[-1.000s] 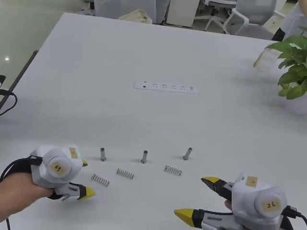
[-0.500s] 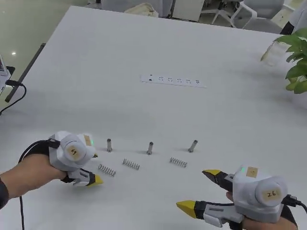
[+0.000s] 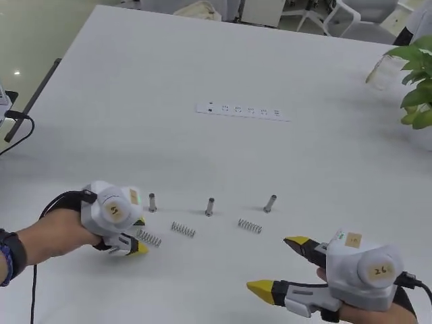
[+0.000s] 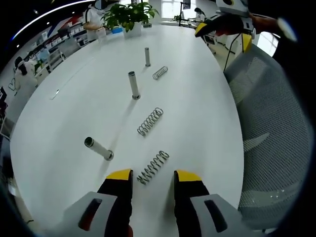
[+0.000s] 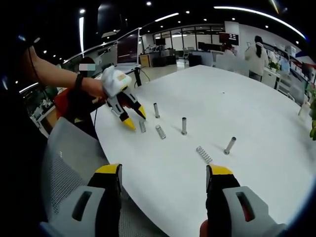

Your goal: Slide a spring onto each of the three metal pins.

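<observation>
My left tool [image 4: 151, 175] is spread, yellow tips flanking the near end of the nearest spring [image 4: 153, 167], which lies flat on the desk [image 4: 197, 98]. My right tool [image 5: 165, 170] is spread wide and holds nothing. The other two springs [image 3: 183, 230] lie loose, each just beside one of the three pins [image 3: 210, 206], which stand upright in a row.

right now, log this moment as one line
left claw: open, tips either side of end of nearest spring | right claw: open, holding nothing | pins: three, all bare | springs: three flat on table
</observation>
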Demonstrator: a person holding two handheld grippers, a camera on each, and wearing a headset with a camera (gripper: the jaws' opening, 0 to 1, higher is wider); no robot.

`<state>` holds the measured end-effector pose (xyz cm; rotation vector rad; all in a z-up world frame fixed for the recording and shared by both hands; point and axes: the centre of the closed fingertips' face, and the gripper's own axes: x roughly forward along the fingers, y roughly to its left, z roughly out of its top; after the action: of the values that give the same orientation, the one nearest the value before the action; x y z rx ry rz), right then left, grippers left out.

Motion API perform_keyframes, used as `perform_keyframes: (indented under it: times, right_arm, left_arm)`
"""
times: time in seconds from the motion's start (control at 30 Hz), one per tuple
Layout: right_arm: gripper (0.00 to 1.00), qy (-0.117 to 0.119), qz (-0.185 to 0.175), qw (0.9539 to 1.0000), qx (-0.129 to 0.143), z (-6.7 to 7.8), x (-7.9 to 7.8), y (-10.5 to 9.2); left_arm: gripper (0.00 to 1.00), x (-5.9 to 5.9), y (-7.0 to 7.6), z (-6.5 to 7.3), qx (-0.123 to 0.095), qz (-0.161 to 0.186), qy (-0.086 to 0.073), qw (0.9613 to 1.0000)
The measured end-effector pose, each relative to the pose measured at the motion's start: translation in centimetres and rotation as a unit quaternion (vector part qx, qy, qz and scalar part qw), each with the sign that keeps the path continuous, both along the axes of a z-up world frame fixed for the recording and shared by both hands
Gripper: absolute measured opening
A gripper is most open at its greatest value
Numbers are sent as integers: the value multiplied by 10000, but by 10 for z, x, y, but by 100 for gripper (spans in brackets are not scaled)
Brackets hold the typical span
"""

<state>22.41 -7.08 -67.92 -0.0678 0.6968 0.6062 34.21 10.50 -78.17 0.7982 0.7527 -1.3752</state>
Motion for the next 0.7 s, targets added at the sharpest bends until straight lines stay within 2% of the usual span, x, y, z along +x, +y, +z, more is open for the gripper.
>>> perform_keyframes:
  times: [0.23, 0.5, 0.63, 0.7]
  right_arm:
    - [68, -1, -27, 10000, -3, 0, -1, -1]
    - [68, -3, -9, 10000, -11, -1, -2, 0]
    - [68, -17, 1, 10000, 5, 1, -2, 1]
    - [68, -30, 12, 10000, 3, 1, -2, 2]
  left_arm:
    - [22, -4, 3, -3, 112, -109, 10, 9999]
    - [10, -6, 8, -6, 130, -93, 15, 9999]
    - [7, -10, 8, -10, 164, -146, -13, 9998]
    - [3, -15, 11, -13, 265, -268, -34, 9993]
